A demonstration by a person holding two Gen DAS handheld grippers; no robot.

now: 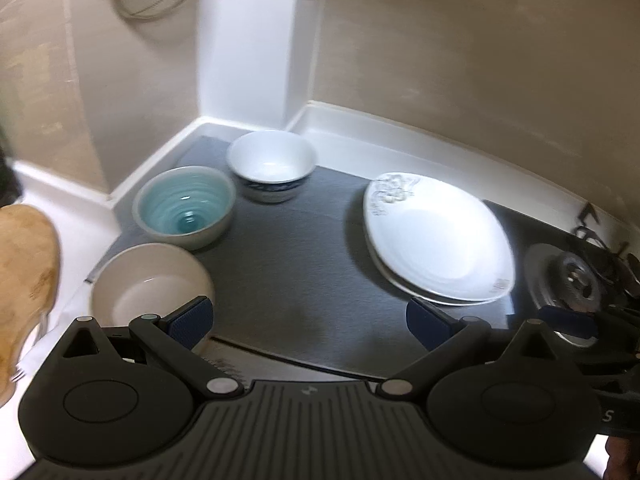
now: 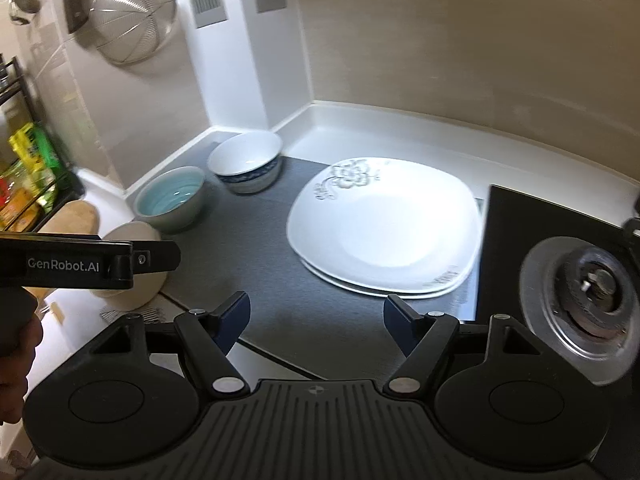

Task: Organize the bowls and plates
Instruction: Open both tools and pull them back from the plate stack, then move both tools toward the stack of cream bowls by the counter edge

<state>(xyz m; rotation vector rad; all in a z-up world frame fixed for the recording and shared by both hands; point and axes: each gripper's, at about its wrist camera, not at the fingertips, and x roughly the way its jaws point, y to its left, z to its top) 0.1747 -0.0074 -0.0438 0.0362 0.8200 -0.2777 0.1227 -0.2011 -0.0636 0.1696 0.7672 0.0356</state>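
On a dark grey mat (image 1: 288, 264) (image 2: 256, 256) stand a white bowl with a blue band (image 1: 271, 165) (image 2: 246, 162), a grey bowl glazed teal inside (image 1: 184, 205) (image 2: 170, 196) and a beige bowl (image 1: 150, 280) (image 2: 132, 280) at the mat's near left corner. Two stacked white square plates, the top one with a flower print (image 1: 436, 236) (image 2: 384, 224), lie to the right. My left gripper (image 1: 310, 322) is open and empty, its left finger over the beige bowl's near rim. My right gripper (image 2: 316, 318) is open and empty, short of the plates.
A gas burner (image 1: 576, 280) (image 2: 588, 300) on a black hob sits right of the plates. A wooden board (image 1: 24, 280) (image 2: 78, 214) lies left. A wire strainer (image 2: 132, 20) hangs on the wall. A shelf rack with packets (image 2: 28, 176) stands far left. Walls close the corner behind.
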